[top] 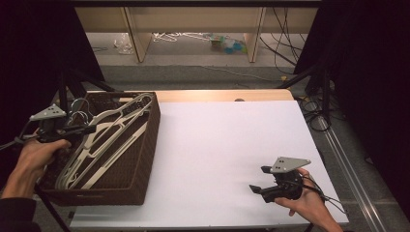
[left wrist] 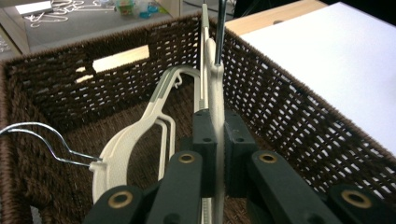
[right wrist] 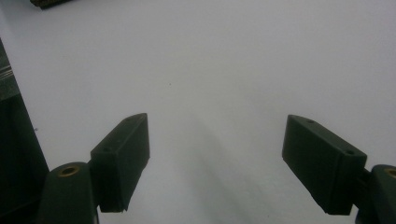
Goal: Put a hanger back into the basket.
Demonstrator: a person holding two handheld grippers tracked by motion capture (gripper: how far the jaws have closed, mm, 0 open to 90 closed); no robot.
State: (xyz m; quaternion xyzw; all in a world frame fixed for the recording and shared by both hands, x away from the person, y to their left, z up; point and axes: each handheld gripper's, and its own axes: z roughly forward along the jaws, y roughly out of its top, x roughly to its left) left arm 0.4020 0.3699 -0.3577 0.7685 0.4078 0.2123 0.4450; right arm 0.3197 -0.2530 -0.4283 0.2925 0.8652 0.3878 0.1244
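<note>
White tabletop [top: 217, 159], wicker basket [top: 145, 159] at left, dark curtained room.

The counter [top: 217, 145] has a plain white top, with a strip of pale wood showing along its far edge. A dark brown wicker basket [top: 145, 159] stands directly on it at the left end, its long side running from the near edge towards the far one. The right tongs [top: 263, 180] sit low over the white near the front right corner.
</note>
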